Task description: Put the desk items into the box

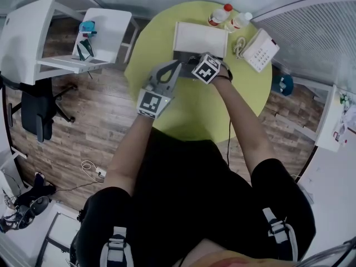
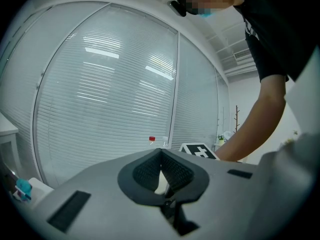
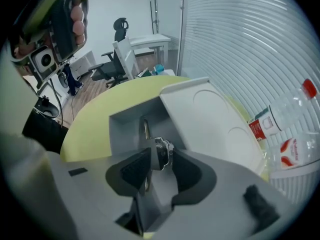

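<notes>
A grey box (image 1: 183, 56) with its white lid (image 1: 200, 38) swung open stands at the back of the round yellow-green table (image 1: 189, 113). My right gripper (image 1: 196, 62) reaches over the box. In the right gripper view it (image 3: 157, 166) stands open inside the box (image 3: 127, 121), with a small metal clip-like item (image 3: 160, 151) between its pads. Whether the item rests on the box floor I cannot tell. My left gripper (image 1: 173, 67) hovers just left of the box, shut and holding nothing. In its own view it (image 2: 161, 154) points up toward the window blinds.
Two clear bottles with red labels (image 1: 220, 14) (image 1: 240, 20) stand behind the box, seen also beside the lid (image 3: 210, 119) as bottles (image 3: 285, 121). A white desk phone (image 1: 259, 50) lies at the table's right. A white side desk (image 1: 105, 32) and a black chair (image 1: 39, 107) stand to the left.
</notes>
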Demonstrator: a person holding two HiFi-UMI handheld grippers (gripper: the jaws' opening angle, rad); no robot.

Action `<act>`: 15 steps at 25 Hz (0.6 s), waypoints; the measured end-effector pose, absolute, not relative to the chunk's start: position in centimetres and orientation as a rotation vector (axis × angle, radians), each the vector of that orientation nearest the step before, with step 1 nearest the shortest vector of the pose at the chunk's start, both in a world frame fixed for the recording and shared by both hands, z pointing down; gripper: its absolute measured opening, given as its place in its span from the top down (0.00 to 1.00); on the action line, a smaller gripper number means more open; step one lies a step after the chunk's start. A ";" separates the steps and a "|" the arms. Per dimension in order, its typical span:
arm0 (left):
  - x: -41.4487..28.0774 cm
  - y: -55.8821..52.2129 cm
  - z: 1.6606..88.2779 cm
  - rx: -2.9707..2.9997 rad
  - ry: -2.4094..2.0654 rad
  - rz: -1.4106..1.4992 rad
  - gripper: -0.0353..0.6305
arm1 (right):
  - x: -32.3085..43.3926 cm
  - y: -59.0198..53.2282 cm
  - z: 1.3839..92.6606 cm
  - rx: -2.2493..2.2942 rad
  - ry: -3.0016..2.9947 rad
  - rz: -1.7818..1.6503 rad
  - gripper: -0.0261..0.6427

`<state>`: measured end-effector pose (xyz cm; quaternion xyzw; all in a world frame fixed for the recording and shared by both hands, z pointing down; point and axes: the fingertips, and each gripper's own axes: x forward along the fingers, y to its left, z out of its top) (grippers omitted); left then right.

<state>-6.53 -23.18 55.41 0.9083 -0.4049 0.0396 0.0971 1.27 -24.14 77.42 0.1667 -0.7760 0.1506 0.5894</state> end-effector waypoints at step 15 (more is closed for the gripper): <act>-5.5 -20.2 51.5 2.744 -1.228 0.131 0.93 | 2.0 -20.4 69.5 0.532 -1.963 0.389 0.76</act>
